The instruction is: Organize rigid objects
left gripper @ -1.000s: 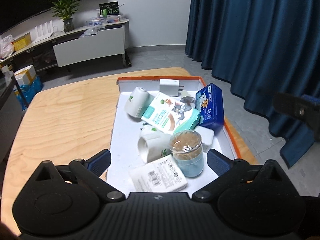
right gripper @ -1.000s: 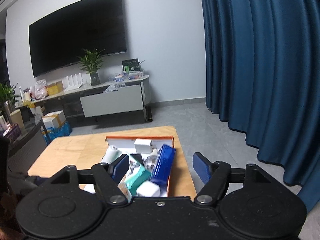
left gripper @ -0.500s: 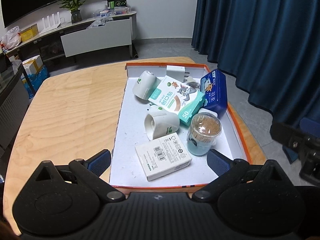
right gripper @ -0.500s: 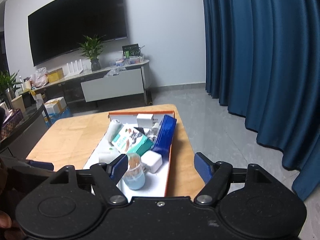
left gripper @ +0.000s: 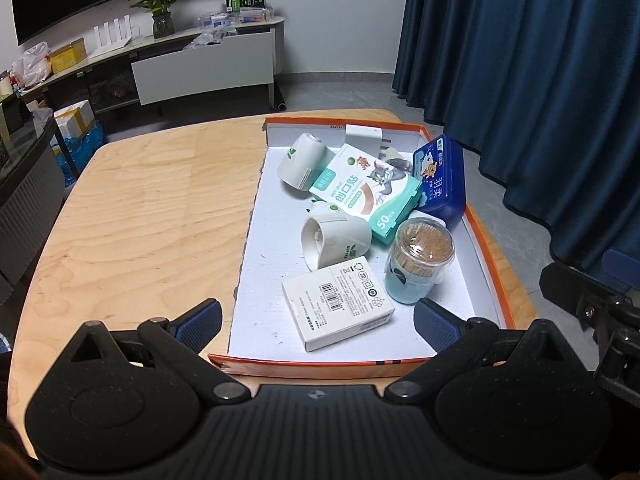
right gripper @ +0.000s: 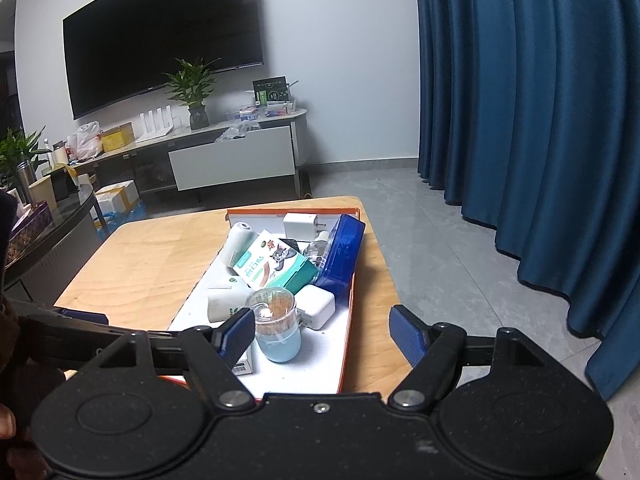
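An orange-rimmed shallow tray point(left gripper: 486, 248) point(right gripper: 347, 320) sits at the right end of a wooden table point(left gripper: 152, 208). Lying in it are a white barcoded box point(left gripper: 338, 306), a toothpick jar with a teal base point(left gripper: 418, 268) point(right gripper: 276, 328), two white cylinders point(left gripper: 334, 240) point(left gripper: 302, 160), a teal plaster box point(left gripper: 372, 196) point(right gripper: 272, 266), a blue case point(left gripper: 442, 178) point(right gripper: 342, 256) and a white charger point(left gripper: 362, 136). My left gripper point(left gripper: 318, 324) hangs open over the tray's near rim. My right gripper point(right gripper: 323, 332) is at the tray's near right corner, jaws opening, nothing pressed between them.
Blue curtains point(left gripper: 520, 60) hang close to the table's right side, with grey floor point(right gripper: 432, 232) between. A low TV cabinet point(left gripper: 200, 64) with a potted plant point(right gripper: 196, 92) stands against the far wall. The table's left half point(right gripper: 160, 248) is bare wood.
The left view has drawn back, so the tray's near rim and the whole white box now show. The right gripper has tipped down toward the tray and its jaws stand slightly wider.
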The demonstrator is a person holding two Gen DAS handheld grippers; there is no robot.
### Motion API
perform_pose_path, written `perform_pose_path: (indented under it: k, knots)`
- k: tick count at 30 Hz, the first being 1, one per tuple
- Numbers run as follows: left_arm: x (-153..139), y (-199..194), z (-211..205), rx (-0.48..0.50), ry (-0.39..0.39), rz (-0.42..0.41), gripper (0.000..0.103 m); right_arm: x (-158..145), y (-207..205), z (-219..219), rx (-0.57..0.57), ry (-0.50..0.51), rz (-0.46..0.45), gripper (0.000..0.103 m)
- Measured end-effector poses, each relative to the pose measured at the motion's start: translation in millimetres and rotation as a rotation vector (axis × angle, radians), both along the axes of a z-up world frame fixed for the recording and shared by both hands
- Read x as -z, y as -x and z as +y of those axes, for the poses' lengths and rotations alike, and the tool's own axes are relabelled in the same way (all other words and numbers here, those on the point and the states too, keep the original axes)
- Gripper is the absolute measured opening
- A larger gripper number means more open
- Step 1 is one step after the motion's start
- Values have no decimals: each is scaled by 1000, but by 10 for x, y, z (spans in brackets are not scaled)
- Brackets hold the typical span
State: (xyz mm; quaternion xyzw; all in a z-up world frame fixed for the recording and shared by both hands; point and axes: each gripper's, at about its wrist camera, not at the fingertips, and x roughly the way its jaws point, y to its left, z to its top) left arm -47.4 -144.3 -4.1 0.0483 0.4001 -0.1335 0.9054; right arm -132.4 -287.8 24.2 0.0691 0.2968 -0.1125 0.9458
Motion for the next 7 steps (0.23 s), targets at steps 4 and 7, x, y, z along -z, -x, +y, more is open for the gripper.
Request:
perform_pose_path:
  k: [4, 7]
  knots:
    - [-13, 16, 10, -3, 1, -13, 103, 4, -3, 30, -4, 7, 1, 88]
    - [-35, 22, 30, -10, 2, -20, 103, 2, -6, 36, -3, 8, 2, 88]
